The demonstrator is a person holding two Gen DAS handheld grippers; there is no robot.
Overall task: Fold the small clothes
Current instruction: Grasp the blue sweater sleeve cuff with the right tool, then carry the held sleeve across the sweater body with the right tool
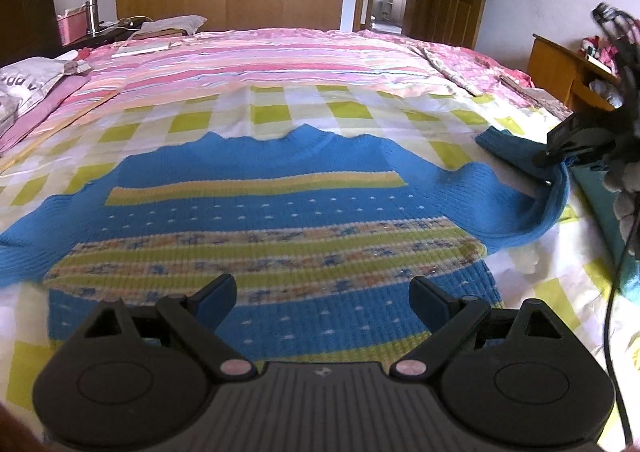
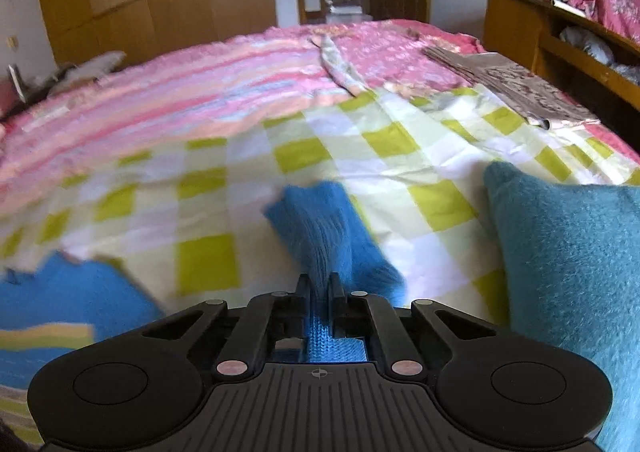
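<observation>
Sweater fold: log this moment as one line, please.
stage: sleeve fold-in | right gripper: shut on sleeve | left gripper: open above hem | sweater: flat on checked sheet

Sweater (image 1: 276, 220) lies on the checked sheet (image 1: 280, 108) (pillow (image 2: 576, 272) to its right).

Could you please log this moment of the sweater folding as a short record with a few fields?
surface: checked sheet on a bed
garment: blue sweater, lying flat, front up
left gripper: open, above the sweater's hem, holding nothing
right gripper: shut on the sweater's sleeve, lifting it off the sheet
other sleeve: spread flat at the left
nearby: teal cushion to the right of the right gripper
fold progress: body not yet folded
</observation>
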